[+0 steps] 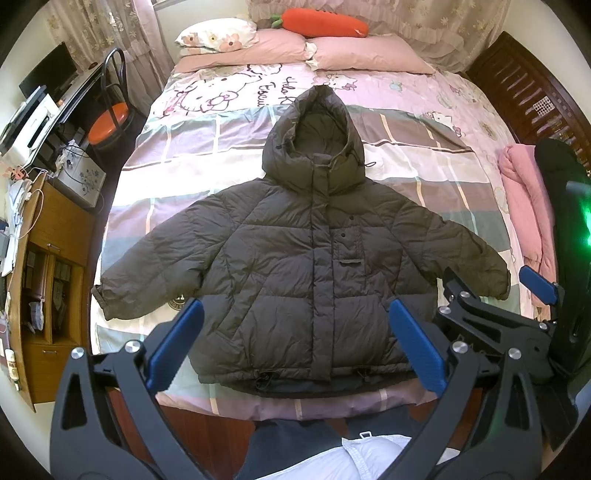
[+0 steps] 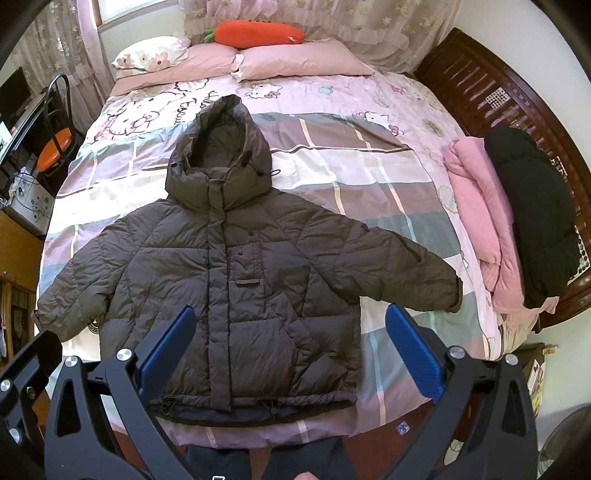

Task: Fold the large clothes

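A dark hooded puffer jacket (image 1: pixel 295 266) lies spread flat on the bed (image 1: pixel 424 184); left gripper (image 1: pixel 295 343) and right gripper (image 2: pixel 291 350) hover, jaws spread, holding nothing.

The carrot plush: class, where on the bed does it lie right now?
In both views the carrot plush lies crosswise at the head of the bed, resting on top of the pink pillows, far beyond the hood of the spread-out jacket.

A home bedroom: cartoon-print bed (image 2: pixel 332 122), pink pillows (image 2: pixel 295 61), carrot plush (image 2: pixel 258 32), lace curtains (image 2: pixel 369 22).
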`<state>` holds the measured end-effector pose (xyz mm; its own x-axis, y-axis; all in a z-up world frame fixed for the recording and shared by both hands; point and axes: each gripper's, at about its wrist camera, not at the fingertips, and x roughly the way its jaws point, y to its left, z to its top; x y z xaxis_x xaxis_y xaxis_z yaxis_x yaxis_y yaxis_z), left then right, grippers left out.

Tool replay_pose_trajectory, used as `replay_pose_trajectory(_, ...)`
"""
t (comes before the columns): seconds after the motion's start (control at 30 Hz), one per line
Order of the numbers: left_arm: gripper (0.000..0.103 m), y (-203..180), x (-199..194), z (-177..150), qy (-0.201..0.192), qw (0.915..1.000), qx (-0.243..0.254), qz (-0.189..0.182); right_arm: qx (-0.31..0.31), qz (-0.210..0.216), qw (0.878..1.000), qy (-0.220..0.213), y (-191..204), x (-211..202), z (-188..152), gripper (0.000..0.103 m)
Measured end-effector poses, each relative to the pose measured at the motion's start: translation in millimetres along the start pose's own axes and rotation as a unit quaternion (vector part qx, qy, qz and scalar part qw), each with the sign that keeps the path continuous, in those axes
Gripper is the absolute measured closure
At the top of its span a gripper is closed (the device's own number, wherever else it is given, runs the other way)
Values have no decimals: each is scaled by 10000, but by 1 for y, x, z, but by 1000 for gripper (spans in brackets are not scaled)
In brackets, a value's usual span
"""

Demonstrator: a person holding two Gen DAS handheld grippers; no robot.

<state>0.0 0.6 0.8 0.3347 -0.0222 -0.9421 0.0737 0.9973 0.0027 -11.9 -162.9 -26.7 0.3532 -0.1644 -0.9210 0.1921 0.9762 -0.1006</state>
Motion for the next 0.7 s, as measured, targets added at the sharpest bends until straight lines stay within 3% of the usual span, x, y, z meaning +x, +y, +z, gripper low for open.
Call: replay_pose_trajectory(0.7, 2, 0, 0, 0, -6, 10000, 2, -10, 6, 17, 10000, -4, 1, -3, -1, 1)
